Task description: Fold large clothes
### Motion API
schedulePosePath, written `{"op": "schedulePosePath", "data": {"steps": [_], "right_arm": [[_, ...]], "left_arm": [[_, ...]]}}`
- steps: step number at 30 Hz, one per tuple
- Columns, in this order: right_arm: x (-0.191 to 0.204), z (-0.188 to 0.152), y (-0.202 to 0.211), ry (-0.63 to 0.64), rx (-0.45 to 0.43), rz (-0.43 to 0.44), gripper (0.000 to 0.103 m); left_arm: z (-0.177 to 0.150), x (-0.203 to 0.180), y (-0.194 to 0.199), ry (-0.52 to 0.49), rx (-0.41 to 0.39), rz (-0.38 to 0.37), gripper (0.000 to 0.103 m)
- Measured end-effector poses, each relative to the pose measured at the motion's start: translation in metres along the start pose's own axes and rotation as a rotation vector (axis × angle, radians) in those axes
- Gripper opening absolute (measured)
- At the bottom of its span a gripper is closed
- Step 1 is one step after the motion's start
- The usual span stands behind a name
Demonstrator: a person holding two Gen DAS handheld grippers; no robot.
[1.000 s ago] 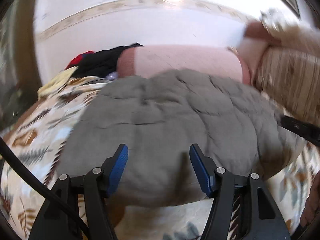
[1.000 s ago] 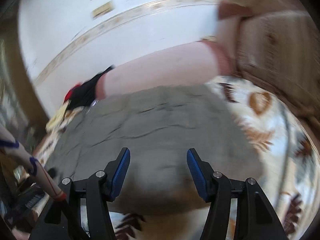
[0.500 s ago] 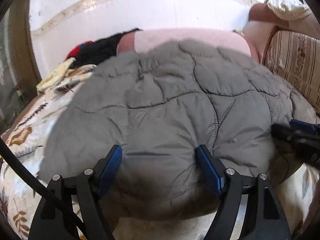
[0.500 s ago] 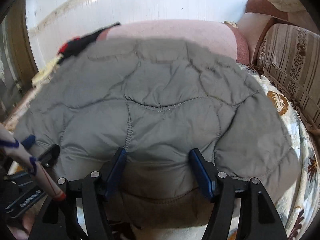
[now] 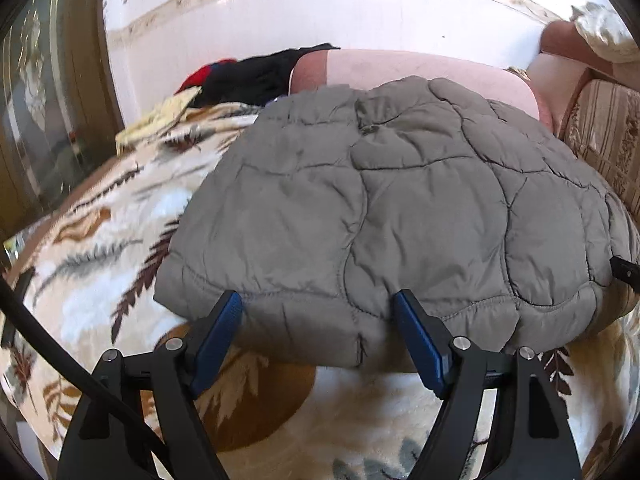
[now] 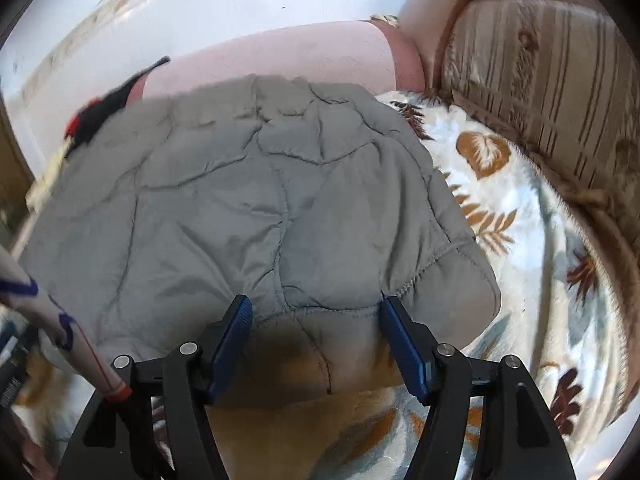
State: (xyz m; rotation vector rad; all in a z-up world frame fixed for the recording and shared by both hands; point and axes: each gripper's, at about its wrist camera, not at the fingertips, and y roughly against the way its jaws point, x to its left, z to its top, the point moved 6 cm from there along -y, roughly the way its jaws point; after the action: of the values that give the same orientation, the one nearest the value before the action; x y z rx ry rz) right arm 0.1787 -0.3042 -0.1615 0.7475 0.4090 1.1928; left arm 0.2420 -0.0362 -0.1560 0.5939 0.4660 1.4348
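Bedspread point(image 5: 100, 264), leaf print: grey quilted jacket point(image 5: 400, 208), folded.
Puffy, soft, slippery (likely springs open); grip hem at 6 o'clock; left gripper point(image 5: 318, 332) and right gripper point(image 6: 316, 338) both spread.

White wall point(image 5: 320, 12) — striped sofa point(image 6: 540, 72) alongside.

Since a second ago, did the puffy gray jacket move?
Yes. The gray quilted jacket now covers more of the pink cushion behind it, so its top edge went farther back.

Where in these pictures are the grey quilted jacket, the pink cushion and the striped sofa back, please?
grey quilted jacket point(image 5: 400, 208), left wrist view, middle of its quilted top.
pink cushion point(image 6: 280, 60), right wrist view, its front face.
striped sofa back point(image 6: 540, 80), right wrist view, its striped upholstery.
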Motion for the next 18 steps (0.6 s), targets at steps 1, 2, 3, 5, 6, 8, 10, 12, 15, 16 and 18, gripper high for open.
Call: {"op": "schedulePosePath", "data": {"steps": [1,2,3,5,6,8,10,12,15,16,18], "right_arm": [[0.003,0.0,0.004,0.016,-0.016,-0.005,0.074],[0.008,0.0,0.01,0.035,-0.037,-0.005,0.074],[0.009,-0.001,0.016,0.042,-0.056,0.003,0.074],[0.015,-0.006,0.034,0.045,-0.099,0.026,0.074],[0.017,-0.009,0.041,0.05,-0.114,0.037,0.074],[0.02,-0.016,0.05,0.058,-0.126,0.057,0.074],[0.018,-0.022,0.053,0.052,-0.121,0.082,0.074],[0.019,-0.028,0.05,0.06,-0.093,0.103,0.074],[0.024,-0.032,0.046,0.083,-0.075,0.1,0.074],[0.025,-0.032,0.047,0.086,-0.08,0.095,0.074],[0.024,-0.031,0.047,0.081,-0.084,0.092,0.075]], "left_arm": [[-0.001,0.001,0.0,0.007,-0.002,-0.005,0.078],[-0.002,0.002,0.001,0.009,-0.002,-0.006,0.078],[-0.003,0.003,0.002,0.009,-0.001,-0.007,0.078],[-0.005,0.005,0.003,0.016,0.001,-0.012,0.078],[-0.005,0.005,0.003,0.022,0.003,-0.014,0.078],[-0.005,0.006,0.002,0.029,0.001,-0.009,0.078],[-0.005,0.006,0.001,0.03,-0.002,-0.005,0.079],[-0.005,0.006,0.001,0.028,-0.004,-0.001,0.079],[-0.004,0.006,0.001,0.027,-0.005,-0.001,0.08],[-0.005,0.006,0.001,0.026,-0.005,0.0,0.08],[-0.005,0.006,0.001,0.022,-0.006,0.001,0.08]]}}
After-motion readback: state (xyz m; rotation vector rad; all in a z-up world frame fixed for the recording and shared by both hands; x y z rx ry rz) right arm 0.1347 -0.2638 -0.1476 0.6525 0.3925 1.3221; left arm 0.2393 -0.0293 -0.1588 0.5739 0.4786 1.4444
